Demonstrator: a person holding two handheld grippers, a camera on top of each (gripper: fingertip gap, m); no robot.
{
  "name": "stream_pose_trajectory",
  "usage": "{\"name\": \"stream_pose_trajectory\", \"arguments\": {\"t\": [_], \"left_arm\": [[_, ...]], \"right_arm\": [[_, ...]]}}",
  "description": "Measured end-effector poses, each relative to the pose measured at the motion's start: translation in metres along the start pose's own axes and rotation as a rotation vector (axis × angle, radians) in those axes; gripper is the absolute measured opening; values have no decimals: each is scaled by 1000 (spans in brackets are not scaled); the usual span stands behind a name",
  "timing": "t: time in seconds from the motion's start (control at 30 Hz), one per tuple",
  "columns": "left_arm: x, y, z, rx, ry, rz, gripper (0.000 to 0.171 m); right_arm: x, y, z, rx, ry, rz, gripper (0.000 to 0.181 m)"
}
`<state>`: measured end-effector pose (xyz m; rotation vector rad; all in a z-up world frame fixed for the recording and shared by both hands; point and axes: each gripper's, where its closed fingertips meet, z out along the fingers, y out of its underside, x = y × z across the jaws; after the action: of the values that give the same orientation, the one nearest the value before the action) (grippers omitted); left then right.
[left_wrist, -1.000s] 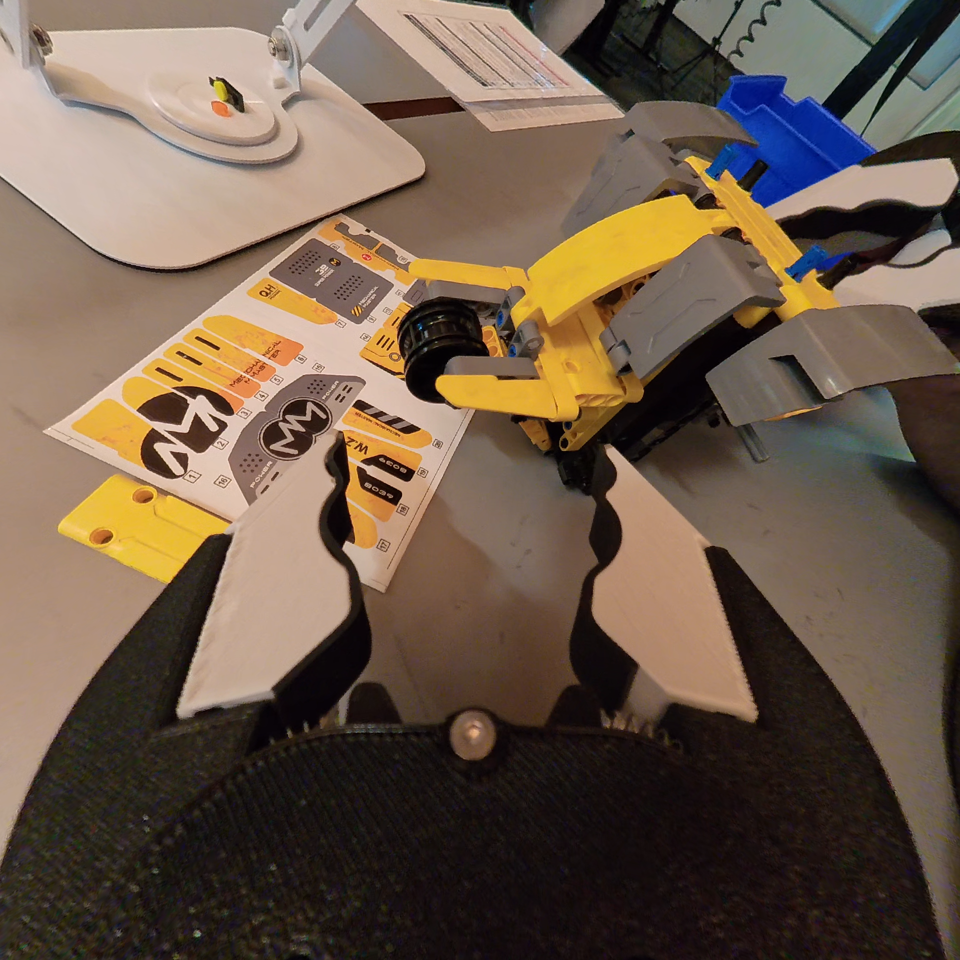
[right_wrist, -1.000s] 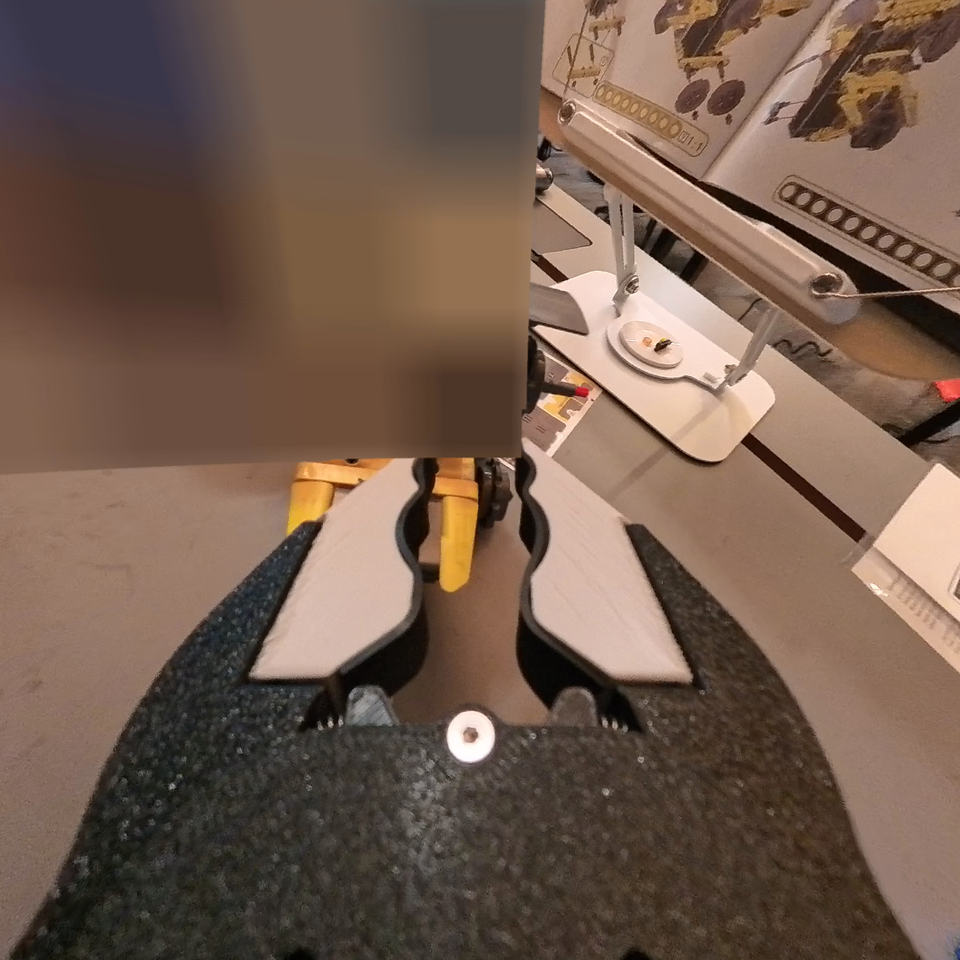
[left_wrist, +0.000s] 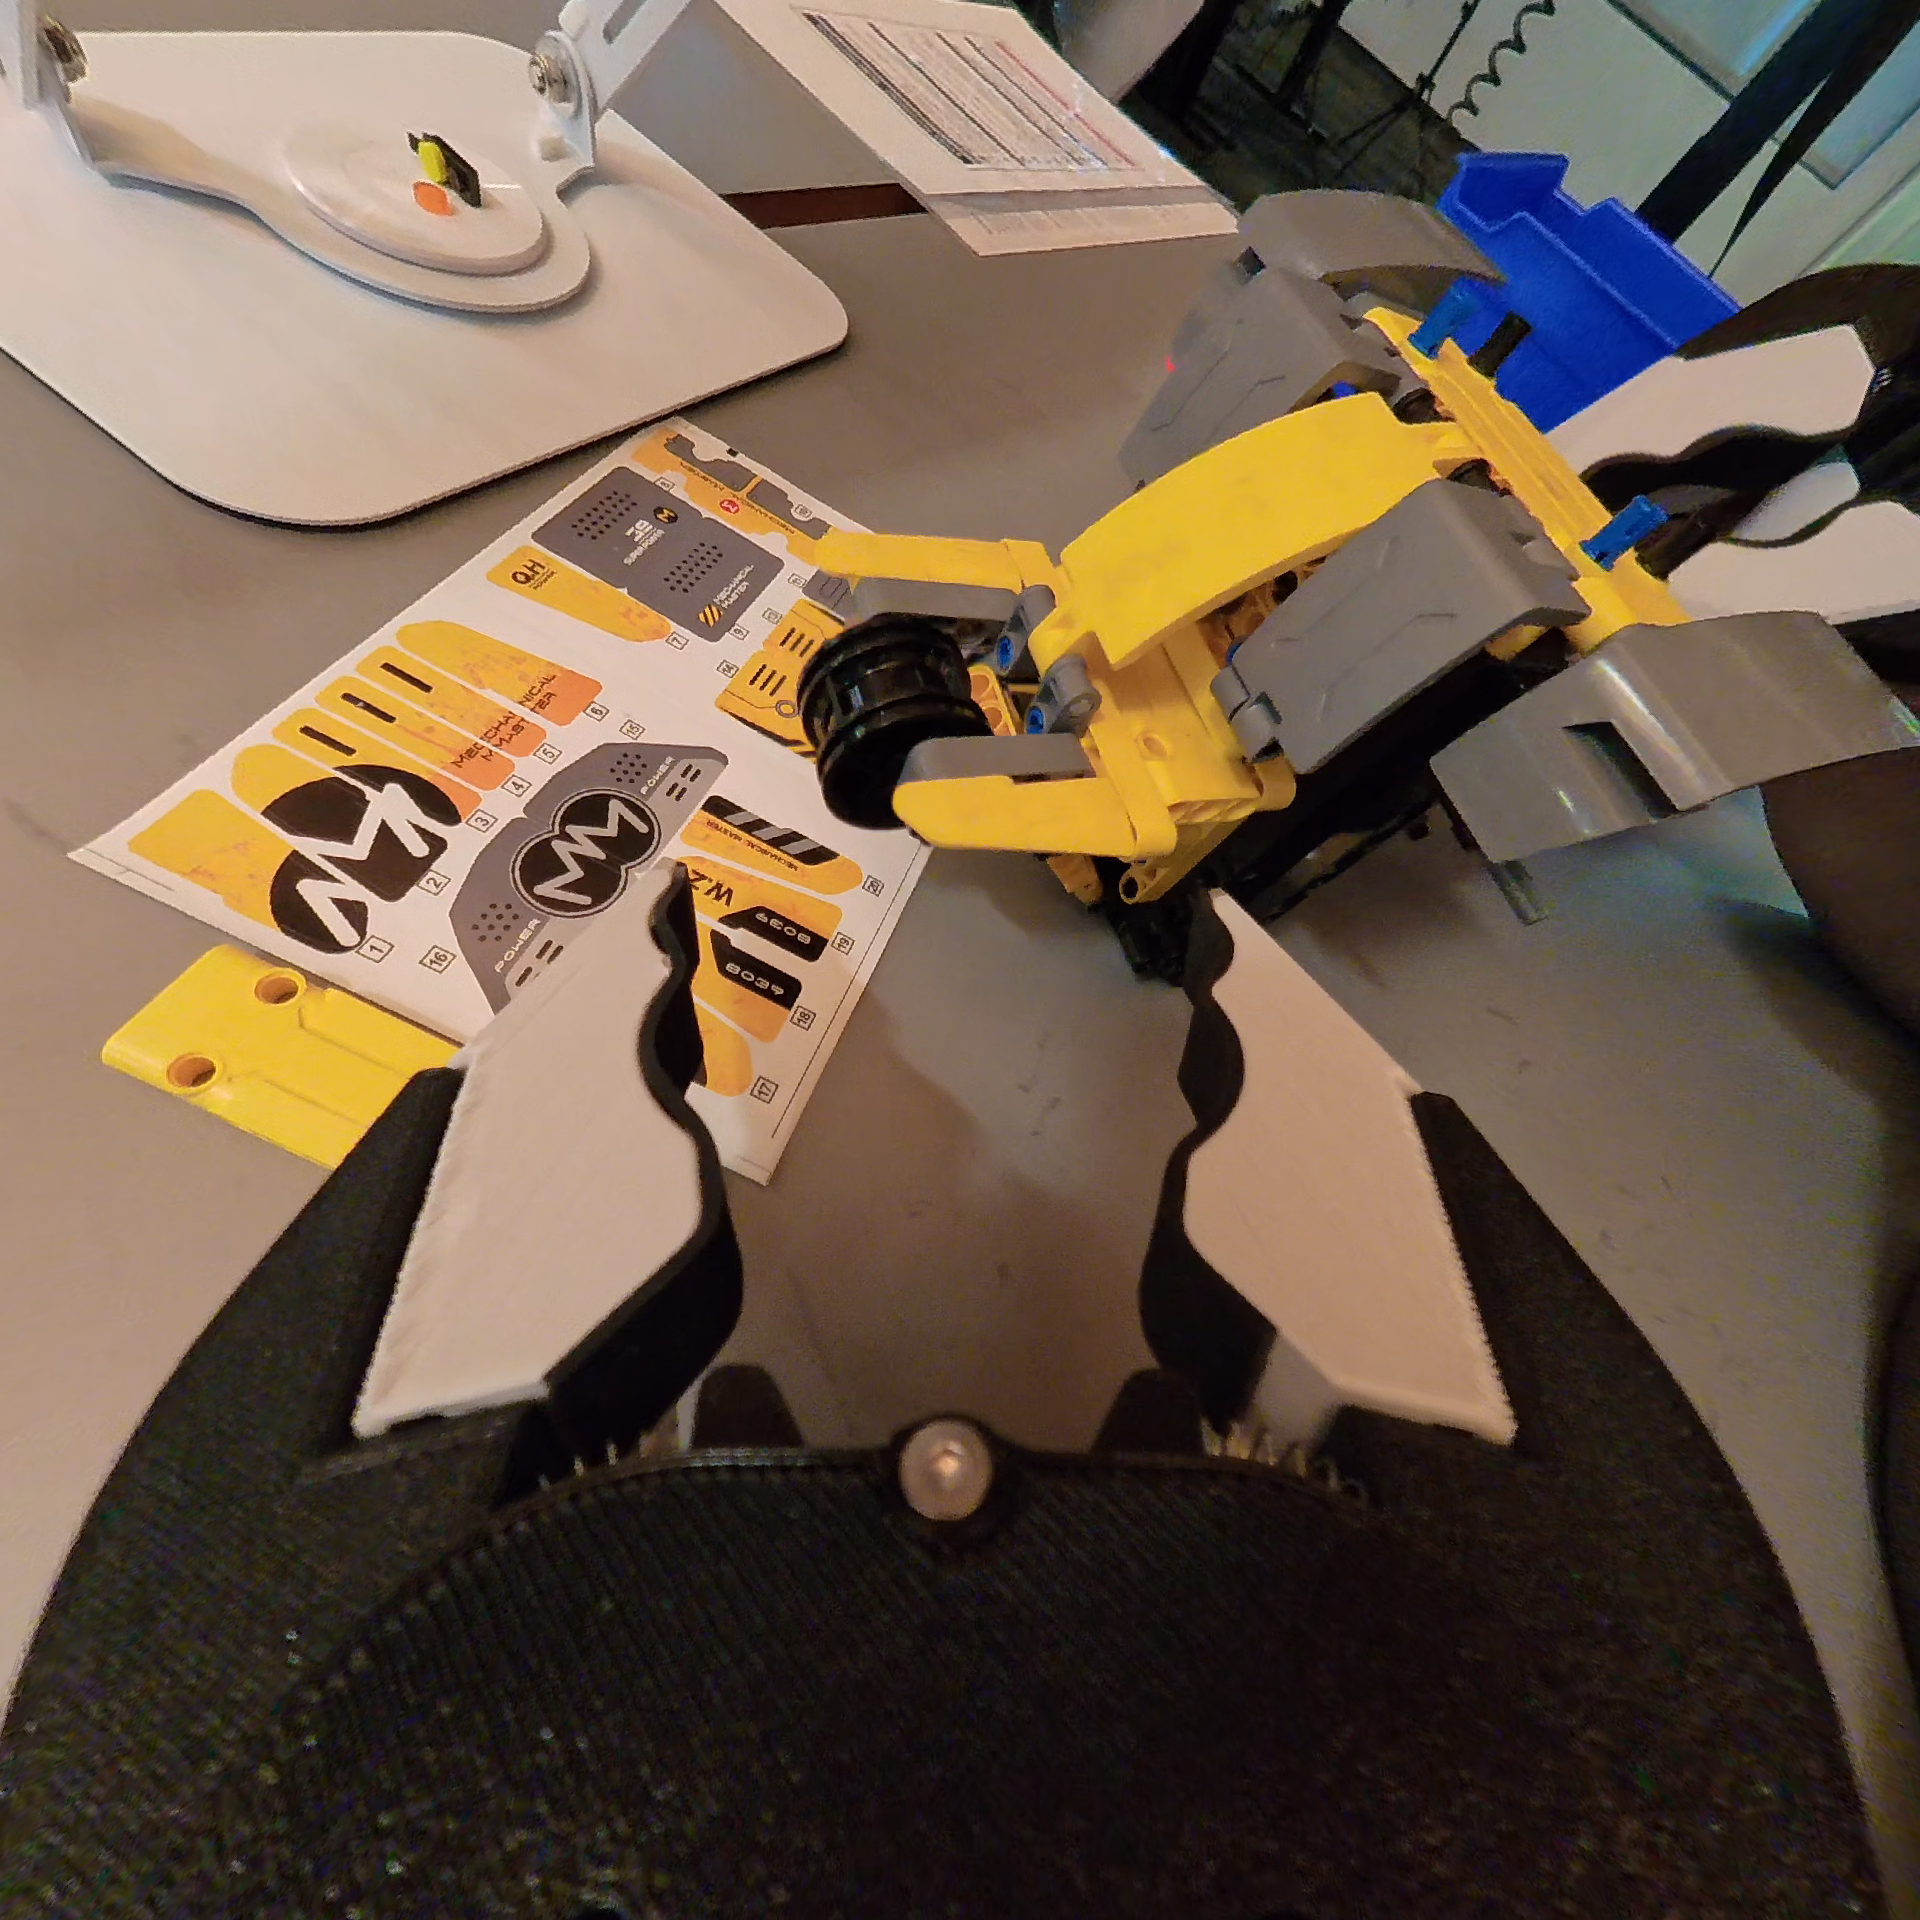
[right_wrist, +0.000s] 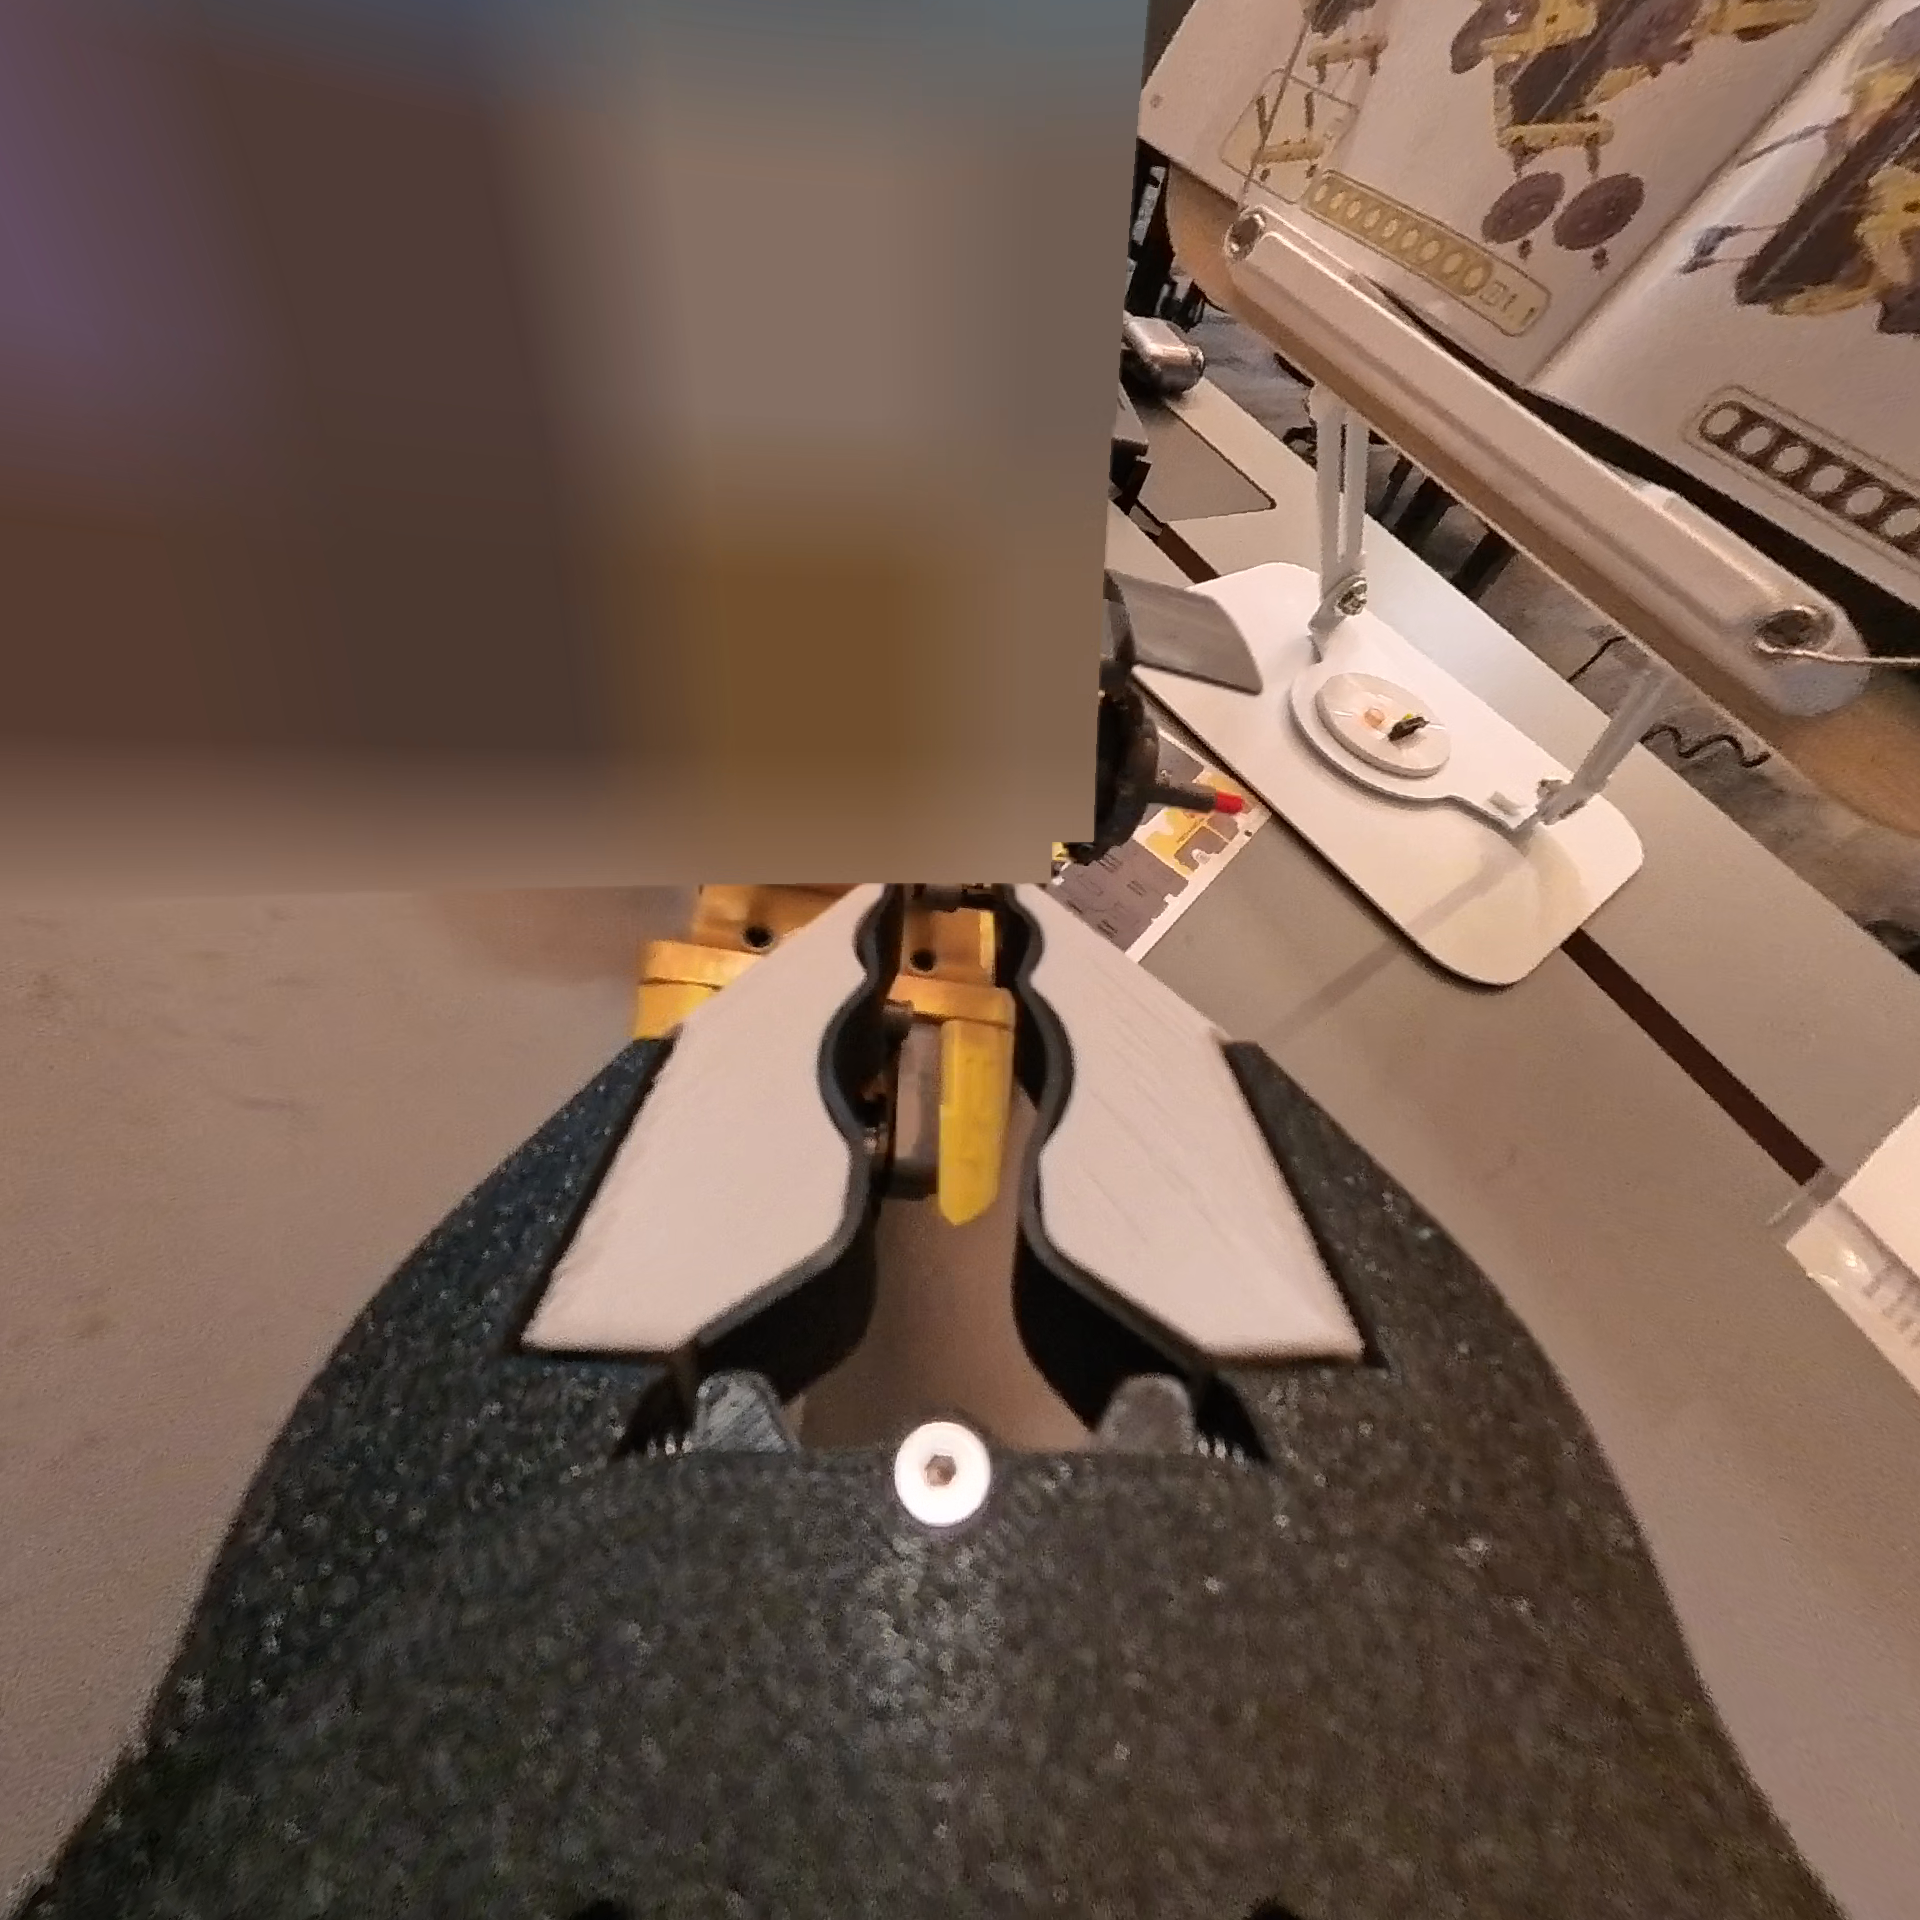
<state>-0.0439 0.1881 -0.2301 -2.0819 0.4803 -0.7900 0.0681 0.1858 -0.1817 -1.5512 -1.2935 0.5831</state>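
Between the left gripper's (left_wrist: 940, 914) wide-spread fingers, holding nothing, hovering over the grey counter (left_wrist: 1558, 1091) just short of the yellow brick model (left_wrist: 1247, 644) and sticker sheet (left_wrist: 499, 790). At the model's far end, right gripper (right_wrist: 945, 914) fingers clamping its yellow beam (right_wrist: 971, 1101).

Bare grey tabletop (left_wrist: 997, 1174) is left open between the spread fingers of the left tool (left_wrist: 935, 914). The way ahead is blocked by a yellow and grey brick model (left_wrist: 1299, 665); a sticker sheet (left_wrist: 499, 769) and a flat yellow plate (left_wrist: 260, 1049) lie to the left, a white stand base (left_wrist: 416, 343) beyond.
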Motion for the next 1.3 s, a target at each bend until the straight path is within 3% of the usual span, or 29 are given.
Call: {"name": "stream_pose_trajectory", "arguments": {"t": [0.77,0.97,1.2,1.3], "left_arm": [[1,0,0,0,3,1,92],[1,0,0,-2,1,2,92],[0,0,0,-3,-5,7,92],[1,0,0,-2,-7,14,92]], "right_arm": [[-4,-3,1,-23,11,-66,14],[2,-6,1,-20,55,-134,23],[-1,-6,5,-72,-64,-100,23],[-3,-7,6,-89,-112,-99,14]]}}
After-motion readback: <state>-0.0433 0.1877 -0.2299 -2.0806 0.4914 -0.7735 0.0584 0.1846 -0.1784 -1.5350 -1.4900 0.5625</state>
